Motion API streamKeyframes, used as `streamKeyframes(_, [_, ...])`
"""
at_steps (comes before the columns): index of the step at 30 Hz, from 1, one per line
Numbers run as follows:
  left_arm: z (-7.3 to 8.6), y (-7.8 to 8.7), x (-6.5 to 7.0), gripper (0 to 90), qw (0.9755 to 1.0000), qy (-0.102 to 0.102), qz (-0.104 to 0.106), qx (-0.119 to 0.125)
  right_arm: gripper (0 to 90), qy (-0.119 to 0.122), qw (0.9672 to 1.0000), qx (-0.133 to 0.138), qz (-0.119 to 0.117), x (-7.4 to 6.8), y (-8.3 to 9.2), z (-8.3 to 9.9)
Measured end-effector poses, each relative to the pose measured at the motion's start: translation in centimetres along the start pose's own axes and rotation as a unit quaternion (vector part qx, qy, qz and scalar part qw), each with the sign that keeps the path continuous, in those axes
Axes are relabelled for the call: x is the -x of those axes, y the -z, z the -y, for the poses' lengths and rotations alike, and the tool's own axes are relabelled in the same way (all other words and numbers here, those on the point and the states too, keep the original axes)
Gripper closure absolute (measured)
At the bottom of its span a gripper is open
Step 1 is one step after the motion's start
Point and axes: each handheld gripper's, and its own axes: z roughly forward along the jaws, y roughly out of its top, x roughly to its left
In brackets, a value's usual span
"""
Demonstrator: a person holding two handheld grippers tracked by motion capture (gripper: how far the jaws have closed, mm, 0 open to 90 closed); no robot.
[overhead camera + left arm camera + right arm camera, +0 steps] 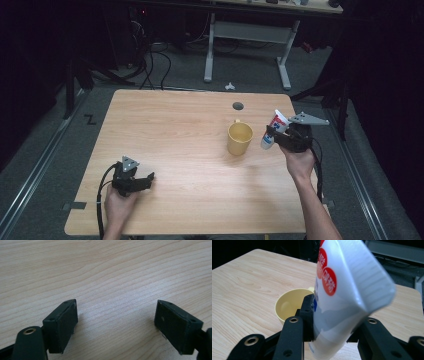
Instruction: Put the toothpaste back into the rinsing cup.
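On one table (175,130), one yellow cup (239,138); right tongs (275,135) clamped around one tube (275,128), left tongs (148,178) agape, empty

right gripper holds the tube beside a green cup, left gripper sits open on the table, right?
Not quite: the cup is yellow, not green, as the high view shows. The rest holds: the right gripper holds the tube beside it, and the left gripper sits open on the table.
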Motion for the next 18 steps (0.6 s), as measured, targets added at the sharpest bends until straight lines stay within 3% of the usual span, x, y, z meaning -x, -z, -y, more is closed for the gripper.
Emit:
streamKeyframes(6, [0.0, 0.0, 0.0, 19.3, 1.0, 0.0, 0.0, 0.0, 67.0, 0.001, 0.9998, 0.013, -0.014, -0.3, 0.3, -0.7])
streamKeyframes(18, [0.0, 0.0, 0.0, 19.3, 1.0, 0.0, 0.0, 0.0, 67.1, 0.019, 0.9993, 0.014, -0.028, -1.4, 0.4, -2.3])
